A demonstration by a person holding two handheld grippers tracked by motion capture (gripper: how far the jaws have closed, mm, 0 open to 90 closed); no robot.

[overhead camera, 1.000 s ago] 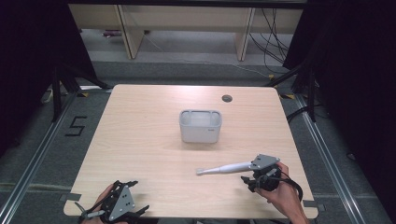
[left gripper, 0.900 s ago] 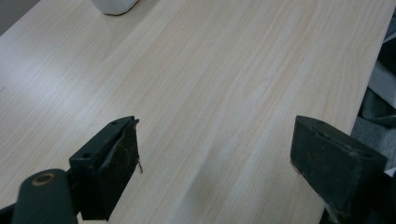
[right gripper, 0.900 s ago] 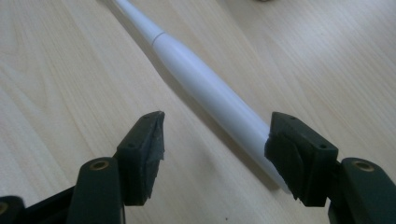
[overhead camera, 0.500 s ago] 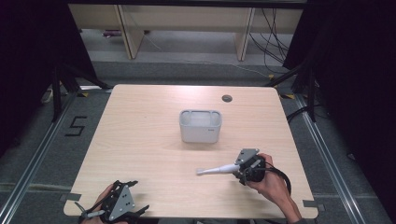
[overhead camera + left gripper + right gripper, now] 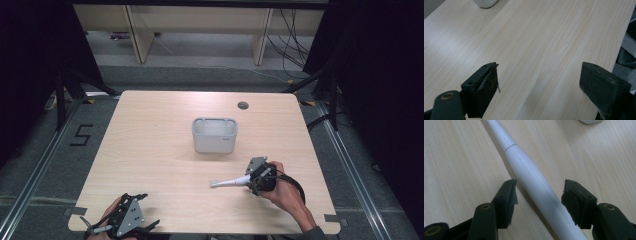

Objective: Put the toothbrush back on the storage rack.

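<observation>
right gripper [image 5: 250, 181]: near the desk's right front corner, at the thick end of the white wand [image 5: 231, 182]; jaws half open and just been closing, straddling the handle; right pad looks touching or nearly so, left pad clearly apart, so not clamped yet
wand place: flat on the desk [image 5: 150, 150], right front area, well apart from the white bin [image 5: 214, 135] which stands near the desk's centre toward the far edge
wand axis: long axis runs roughly along the front edge, slightly slanted; thin tip points toward the desk's left edge, thick end sits in the gripper
wand vs gripper: in the right gripper view the white handle [image 5: 536, 185] runs from between the jaws away up-left, nearly along the gripper's own line and skewed across the gap; jaws close across the axis, so the grasp looks workable, my guess
nearer hand: right, by far
left gripper [image 5: 125, 220]: at the desk's left front corner, well apart from wand; jaws wide open over bare wood in left gripper view [image 5: 539, 82], holding nothing
step, judged: closing on the handle; lift not begun
</observation>
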